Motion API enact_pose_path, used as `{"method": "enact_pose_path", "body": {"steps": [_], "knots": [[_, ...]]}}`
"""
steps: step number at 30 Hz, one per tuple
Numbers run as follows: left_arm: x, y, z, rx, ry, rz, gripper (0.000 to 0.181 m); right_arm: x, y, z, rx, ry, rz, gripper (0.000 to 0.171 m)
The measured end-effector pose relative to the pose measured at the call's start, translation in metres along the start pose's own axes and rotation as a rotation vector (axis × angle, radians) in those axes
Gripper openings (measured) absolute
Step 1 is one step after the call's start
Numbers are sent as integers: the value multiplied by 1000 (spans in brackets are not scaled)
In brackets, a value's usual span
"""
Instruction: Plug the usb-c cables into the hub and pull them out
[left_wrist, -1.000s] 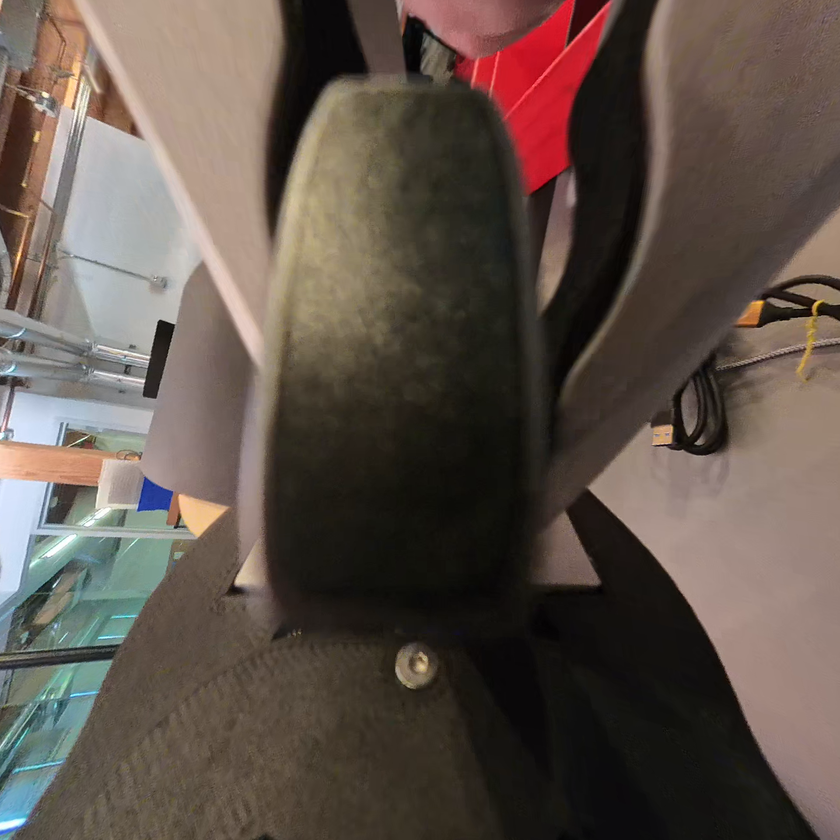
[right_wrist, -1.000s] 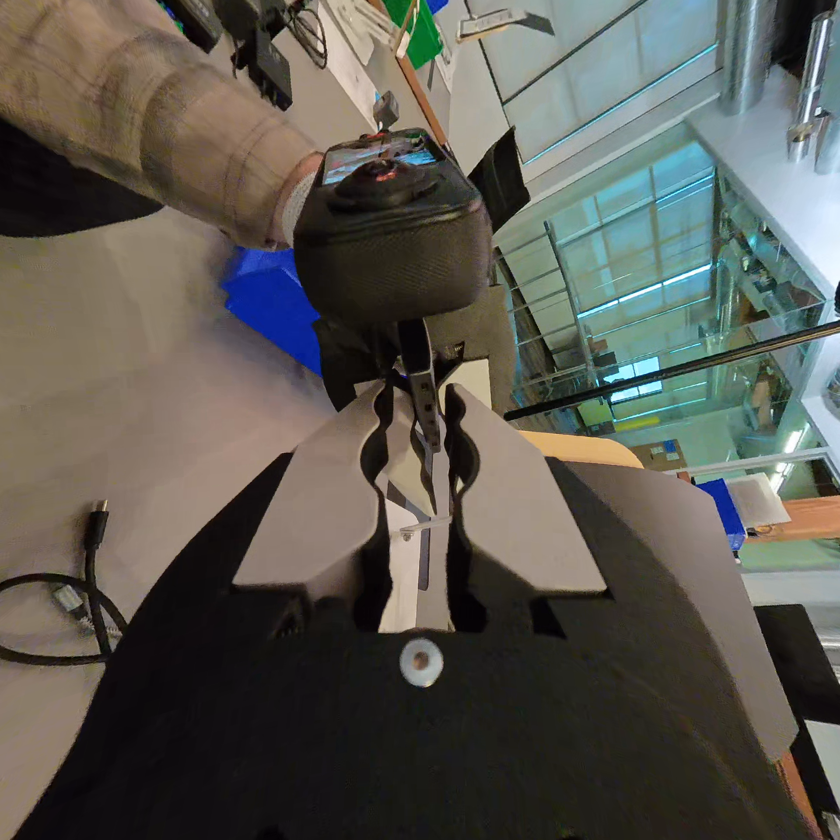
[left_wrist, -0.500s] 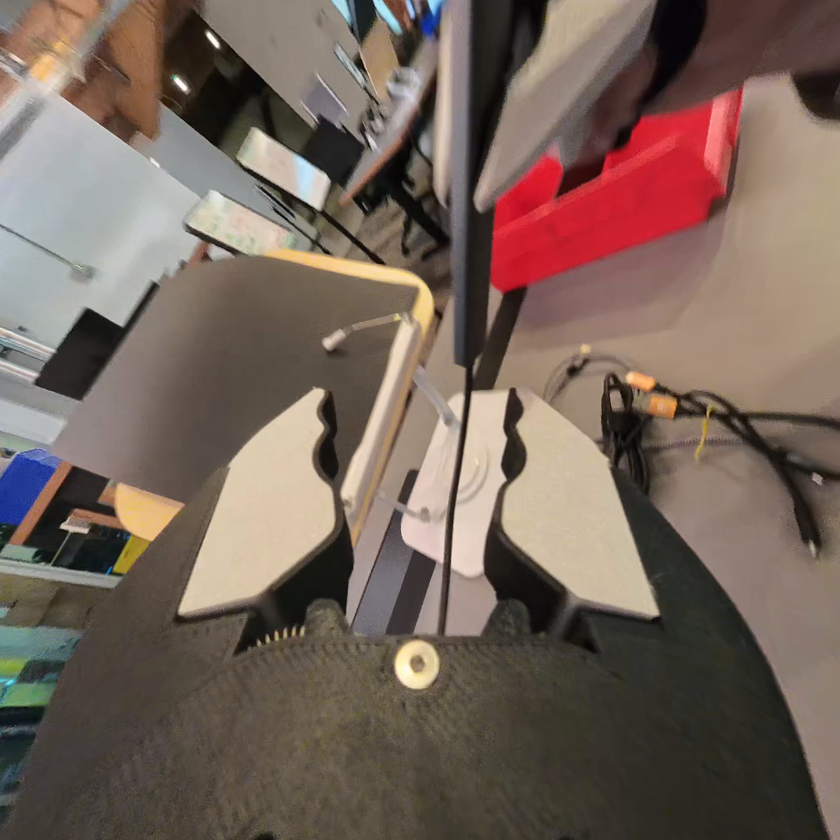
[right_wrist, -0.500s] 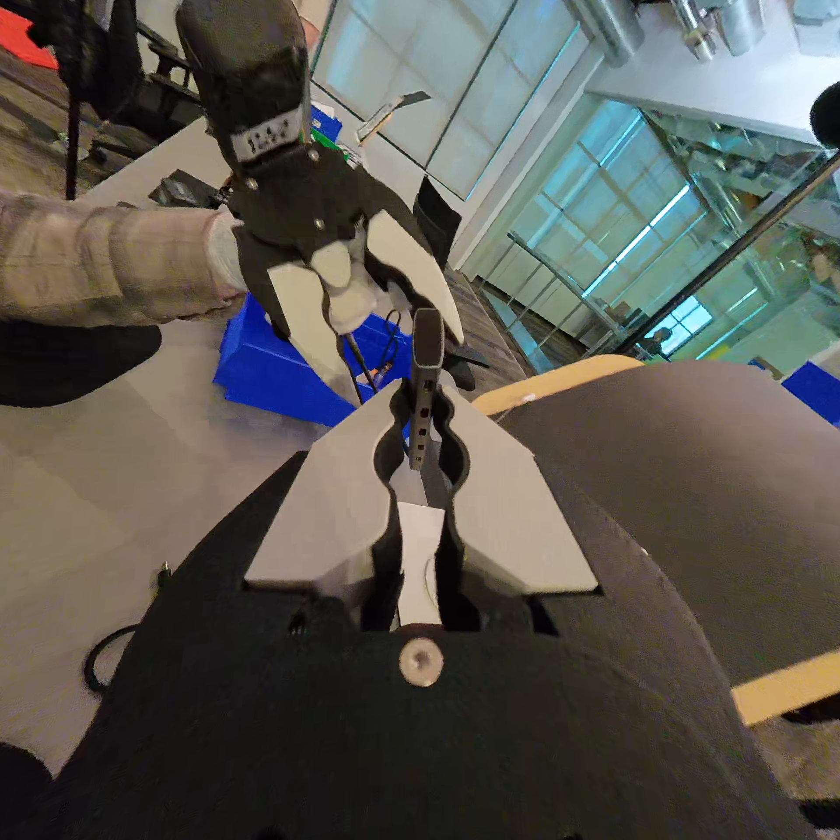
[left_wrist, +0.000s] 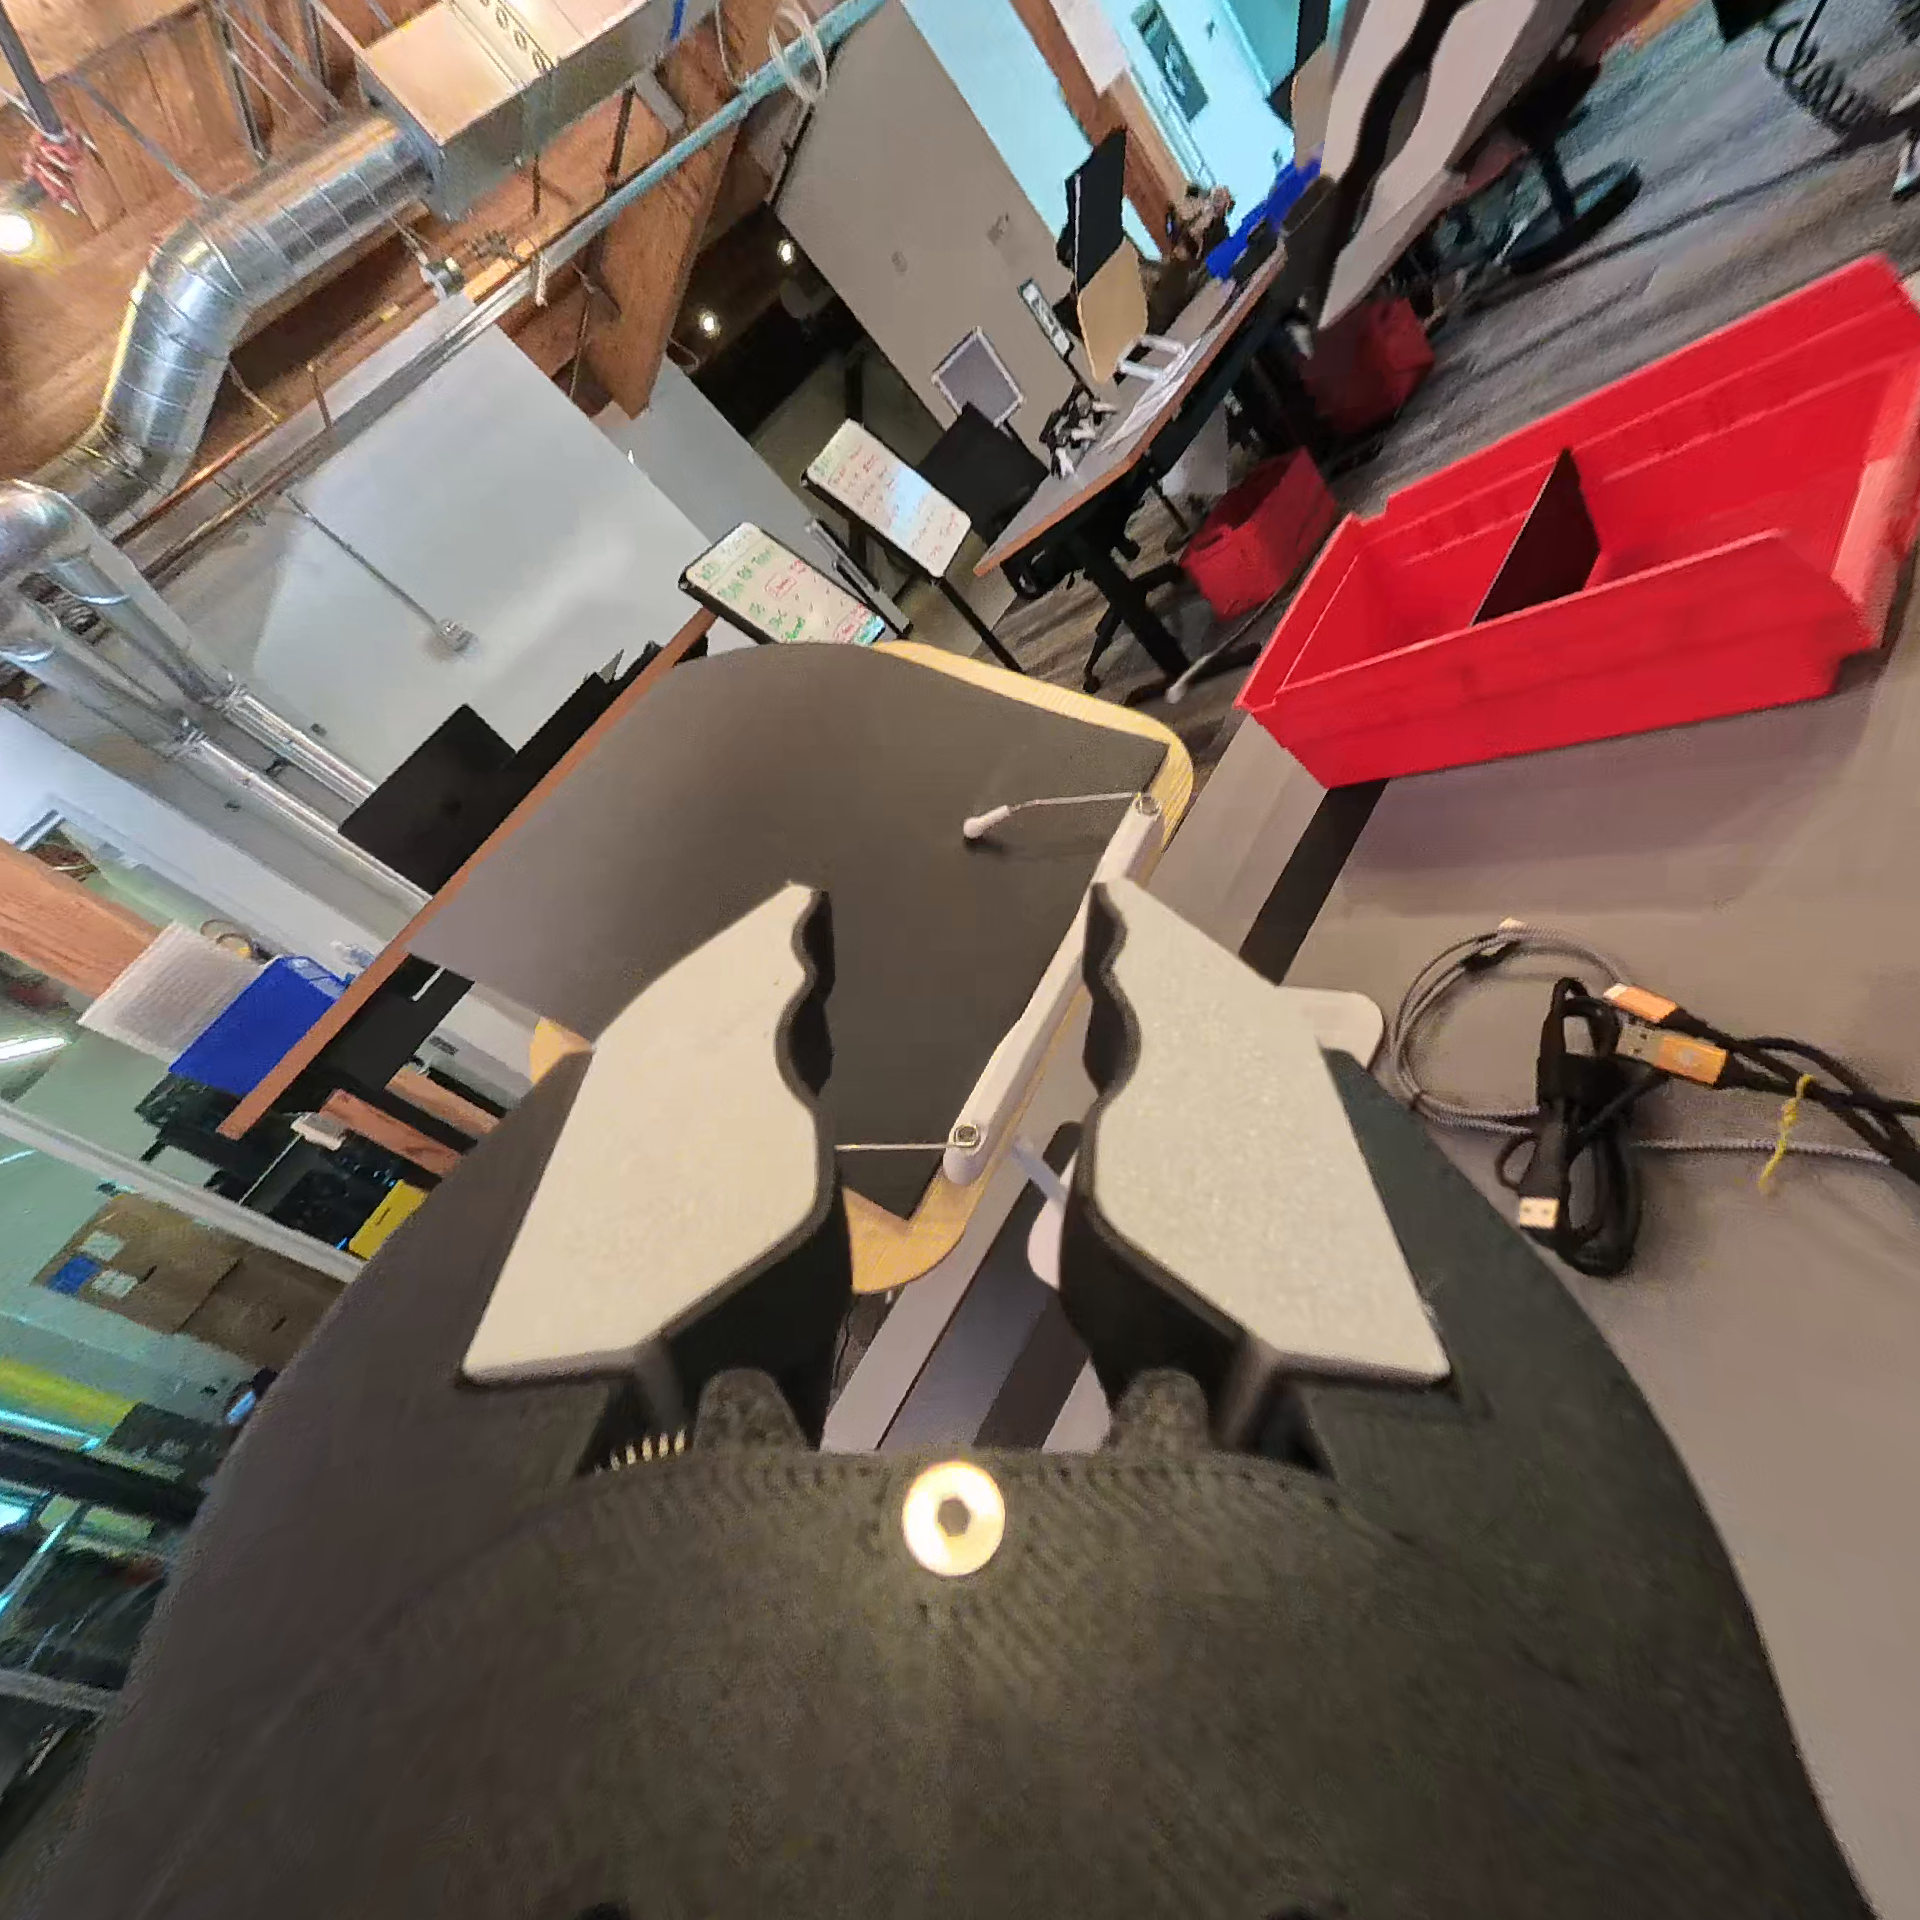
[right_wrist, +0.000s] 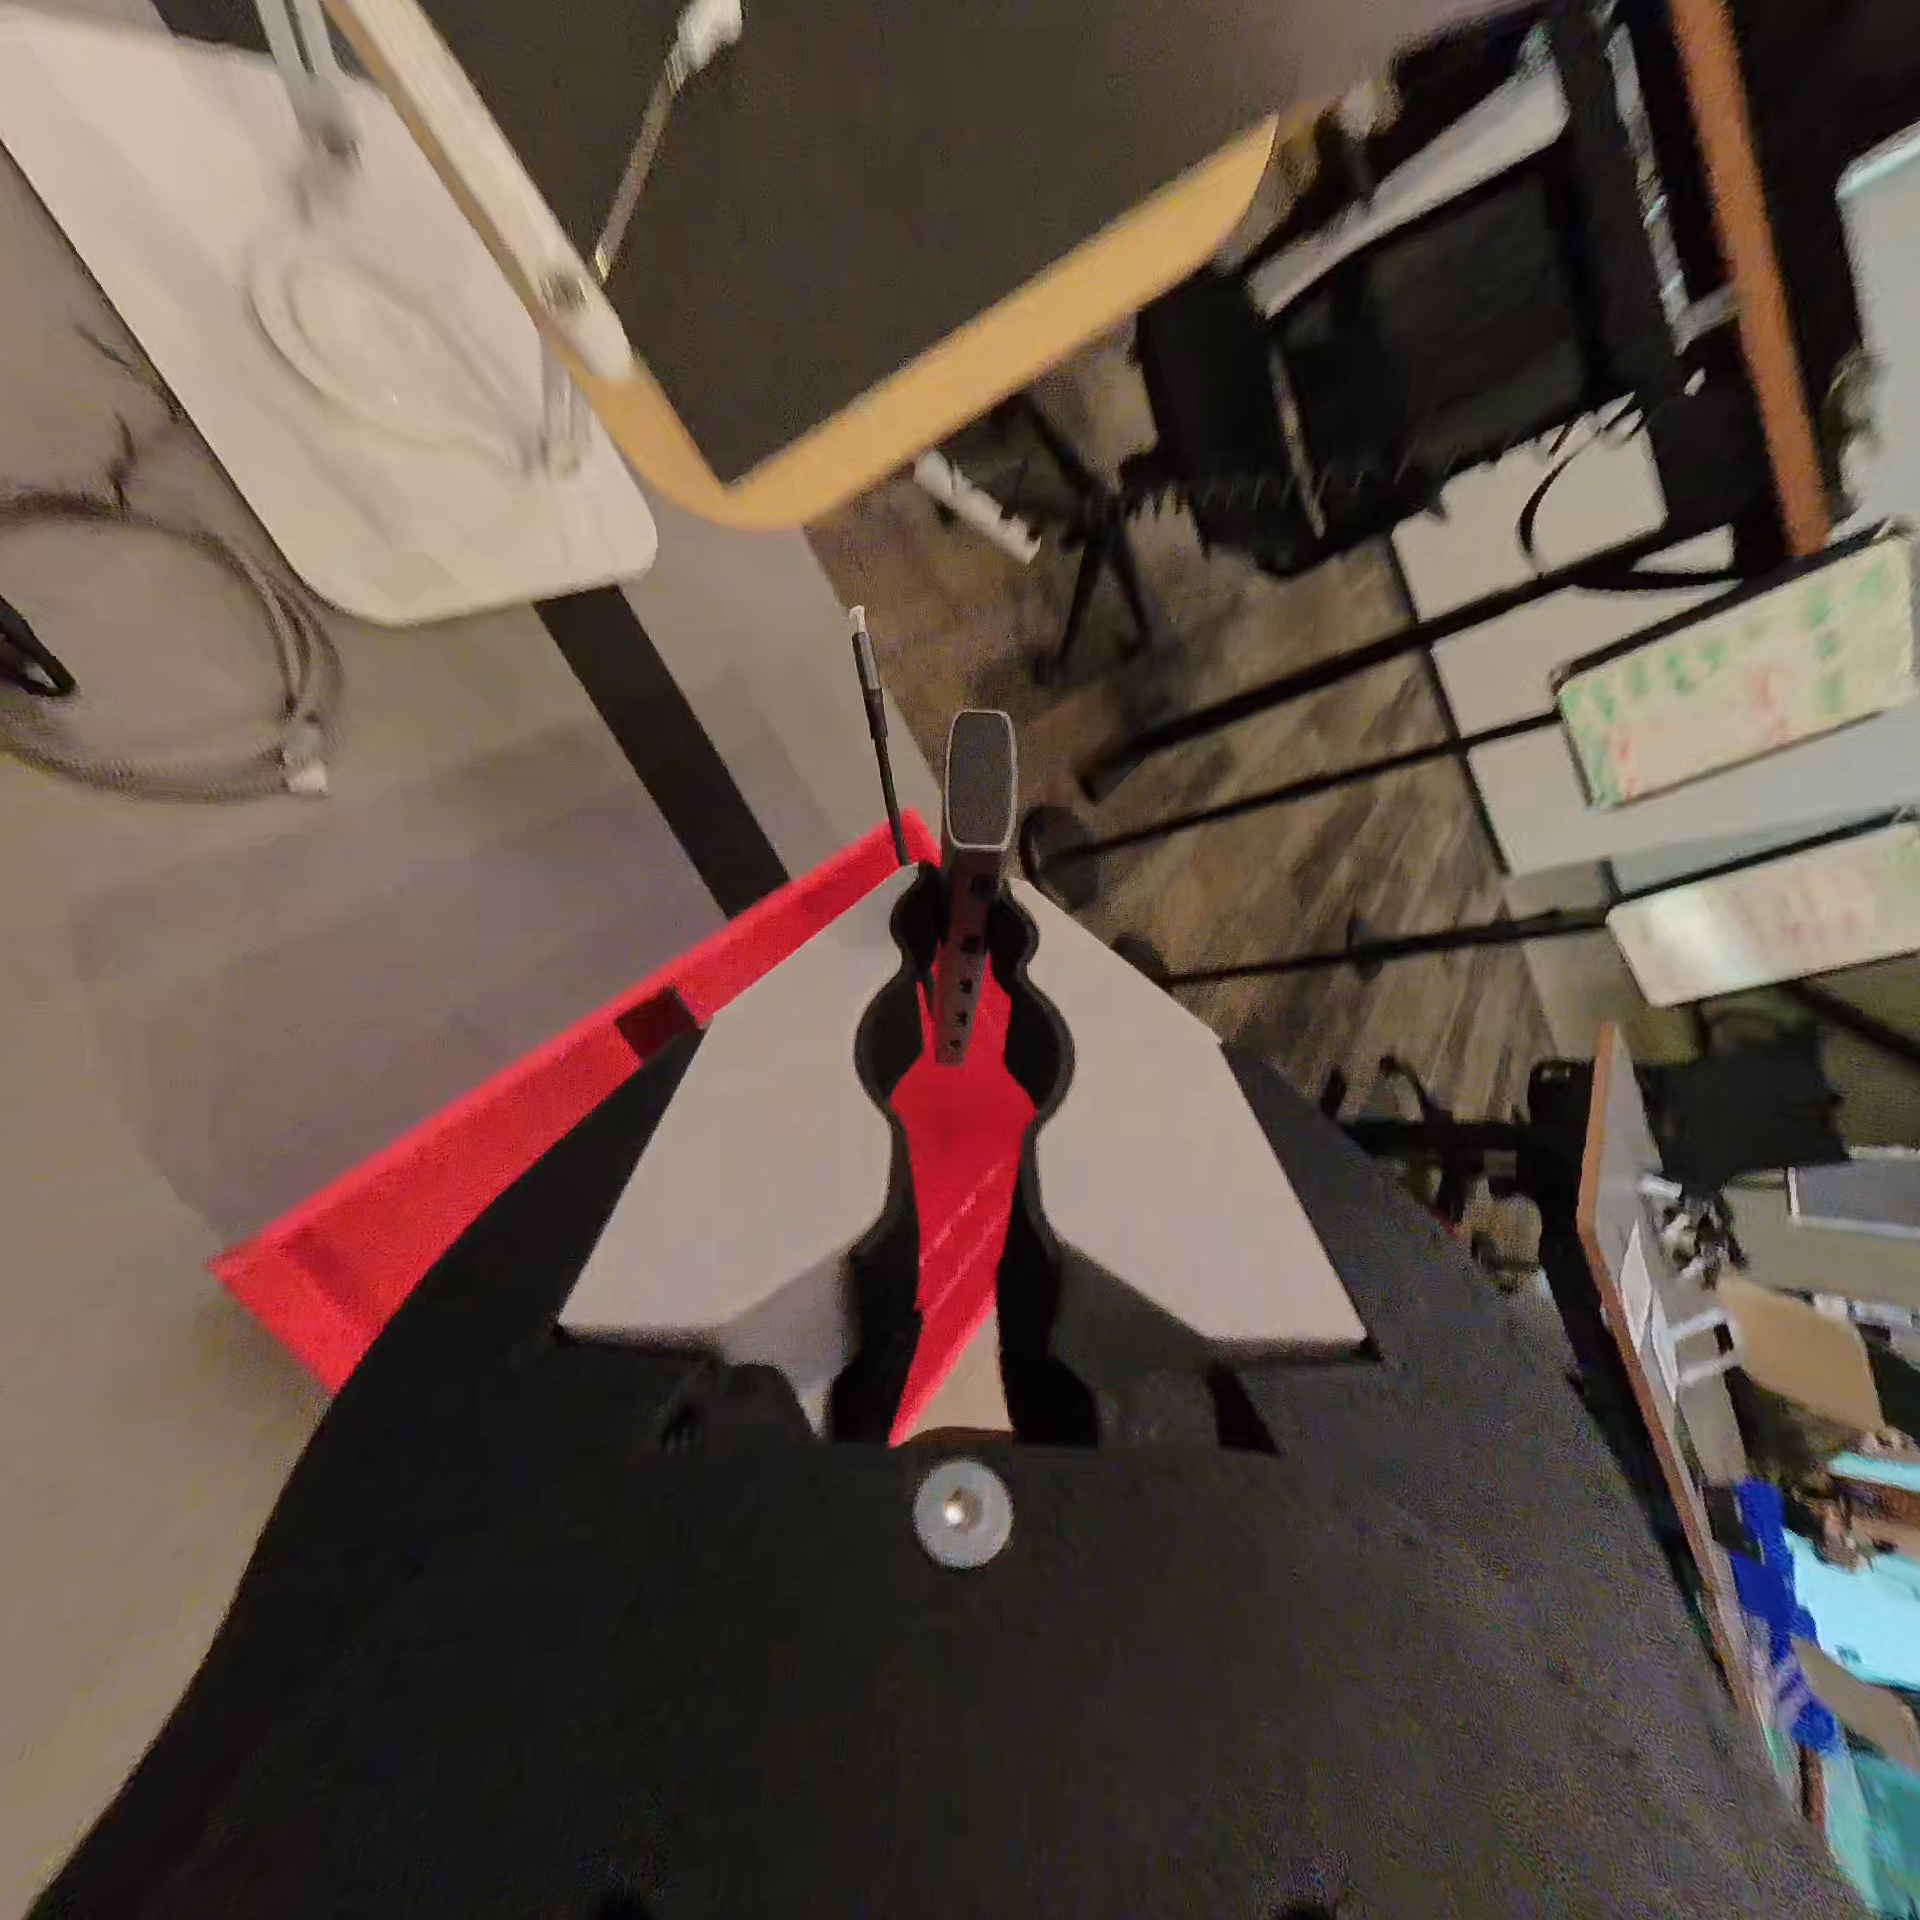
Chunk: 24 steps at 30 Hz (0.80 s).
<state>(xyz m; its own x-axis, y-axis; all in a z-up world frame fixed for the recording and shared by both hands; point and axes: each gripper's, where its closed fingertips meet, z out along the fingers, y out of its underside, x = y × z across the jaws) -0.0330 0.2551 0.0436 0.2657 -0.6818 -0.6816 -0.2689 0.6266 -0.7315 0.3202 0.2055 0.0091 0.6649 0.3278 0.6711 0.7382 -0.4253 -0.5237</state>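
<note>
Grey felt-faced fingers of the left tongs (left_wrist: 956, 940) stood wide apart with nothing between them, held over the edge of the grey counter (left_wrist: 1621, 894). Through the gap showed a black panel with a pale wooden rim (left_wrist: 790, 790), and a thin white bar (left_wrist: 1023, 1070) clipped along its edge. To the right on the counter lay a loose bundle of cables (left_wrist: 1579, 1101): black ones coiled together, a grey braided one looping behind, and an orange-and-metal plug (left_wrist: 1652, 1023) resting on top. A yellow tie (left_wrist: 1792, 1127) hung on one of the leads. Farther back sat a red bin (left_wrist: 1558, 665) with a dark divider inside it.

On the other side, the right tongs (right_wrist: 961, 894) were closed on the hub (right_wrist: 966, 914), a slim dark grey bar pinched near its lower part between the fingertips and standing up past them, its rounded end pointing away from the camera. A row of small ports ran down the side facing the lens. Just left of the hub a thin black cable with a metal tip (right_wrist: 873, 717) rose upright; whether it was seated in the hub could not be told, as its lower end passed behind the left finger. Beneath the fingers lay the red bin (right_wrist: 540, 1143), and beyond it the grey counter (right_wrist: 312, 935) with a white base plate (right_wrist: 343, 343) and a looped grey cable (right_wrist: 260, 665). That view was blurred.
</note>
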Motion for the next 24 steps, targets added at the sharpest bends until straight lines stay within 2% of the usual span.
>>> {"method": "enact_pose_path", "body": {"steps": [4, 9, 14, 20, 22, 24], "knots": [[9, 6, 6, -34, 35, 13, 45, 2, 75, 31, -309, -95, 8, 6], [19, 16, 14, -72, 74, 24, 45, -11, 114, 85, -467, -180, -27, 7], [21, 24, 16, -102, 91, 28, 44, -32, 137, 133, -599, -284, -47, 6], [23, 33, 17, -135, 115, 32, 44, -69, 165, 170, -717, -471, 58, 9], [23, 35, 17, -141, 122, 31, 44, -85, 167, 179, -701, -554, 109, 14], [23, 36, 16, -146, 128, 32, 45, -98, 168, 180, -706, -635, 188, 27]]}}
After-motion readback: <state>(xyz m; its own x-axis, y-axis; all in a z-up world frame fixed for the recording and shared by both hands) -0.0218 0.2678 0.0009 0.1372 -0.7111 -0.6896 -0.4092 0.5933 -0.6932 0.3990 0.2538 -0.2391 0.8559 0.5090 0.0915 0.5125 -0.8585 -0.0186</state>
